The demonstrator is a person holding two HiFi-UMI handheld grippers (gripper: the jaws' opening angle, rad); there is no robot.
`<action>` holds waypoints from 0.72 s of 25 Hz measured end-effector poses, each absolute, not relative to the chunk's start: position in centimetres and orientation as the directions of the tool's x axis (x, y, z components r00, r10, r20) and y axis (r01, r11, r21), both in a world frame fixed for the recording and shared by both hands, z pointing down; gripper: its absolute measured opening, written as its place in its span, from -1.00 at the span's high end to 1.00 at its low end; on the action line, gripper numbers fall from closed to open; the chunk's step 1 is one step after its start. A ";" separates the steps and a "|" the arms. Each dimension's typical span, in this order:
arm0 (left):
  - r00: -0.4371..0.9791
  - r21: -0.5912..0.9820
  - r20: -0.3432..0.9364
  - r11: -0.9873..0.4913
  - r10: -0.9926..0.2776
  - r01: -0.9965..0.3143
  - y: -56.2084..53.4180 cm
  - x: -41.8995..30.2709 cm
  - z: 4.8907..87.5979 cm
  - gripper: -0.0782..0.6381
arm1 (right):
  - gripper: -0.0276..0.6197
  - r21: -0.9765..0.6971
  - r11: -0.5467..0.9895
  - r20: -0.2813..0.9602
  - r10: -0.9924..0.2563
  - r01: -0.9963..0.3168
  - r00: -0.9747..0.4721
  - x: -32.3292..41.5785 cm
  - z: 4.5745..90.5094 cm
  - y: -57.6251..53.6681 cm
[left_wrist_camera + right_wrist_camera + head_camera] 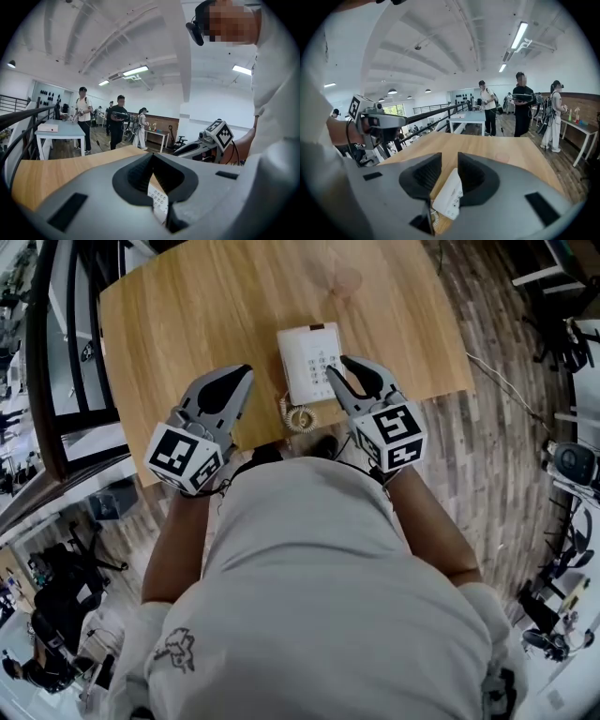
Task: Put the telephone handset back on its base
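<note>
Two tools flank the white keypad telephone (312, 357) at the wooden surface's (187, 324) near edge, seemingly readying: left tool (246, 371) closed, right tool (339, 369) parted.

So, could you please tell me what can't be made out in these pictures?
1. Telephone: in the head view it is too small to tell whether the handset is seated, and the right claw overlaps its right side.
2. Telephone, left gripper view: only a keypad sliver shows past the shut left claw.
3. Coiled cord: in the right gripper view it is mostly behind the claw's body.
</note>
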State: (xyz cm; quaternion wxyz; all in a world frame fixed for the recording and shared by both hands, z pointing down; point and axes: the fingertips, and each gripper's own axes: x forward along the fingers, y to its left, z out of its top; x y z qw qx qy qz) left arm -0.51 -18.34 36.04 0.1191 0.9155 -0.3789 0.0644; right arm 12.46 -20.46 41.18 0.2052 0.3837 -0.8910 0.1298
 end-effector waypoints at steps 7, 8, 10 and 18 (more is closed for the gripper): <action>0.678 0.121 0.182 -0.668 -0.712 -0.734 -17.2 1.9 33.8 0.76 | 0.80 -0.034 0.746 0.370 -0.609 -0.666 -0.701 14.2 36.9 -18.8; 0.672 0.116 0.178 -0.663 -0.719 -0.740 -17.0 2.2 33.4 0.76 | 0.85 -0.030 0.751 0.355 -0.609 -0.659 -0.710 14.5 36.3 -18.7; 0.659 0.107 0.168 -0.651 -0.733 -0.751 -16.6 2.7 32.5 0.76 | 0.90 -0.019 0.759 0.325 -0.611 -0.651 -0.722 15.4 35.1 -18.5; 0.599 0.106 0.168 -0.590 -0.783 -0.800 -13.9 4.4 31.2 0.76 | 0.90 -0.013 0.799 0.284 -0.574 -0.602 -0.768 18.0 33.9 -17.1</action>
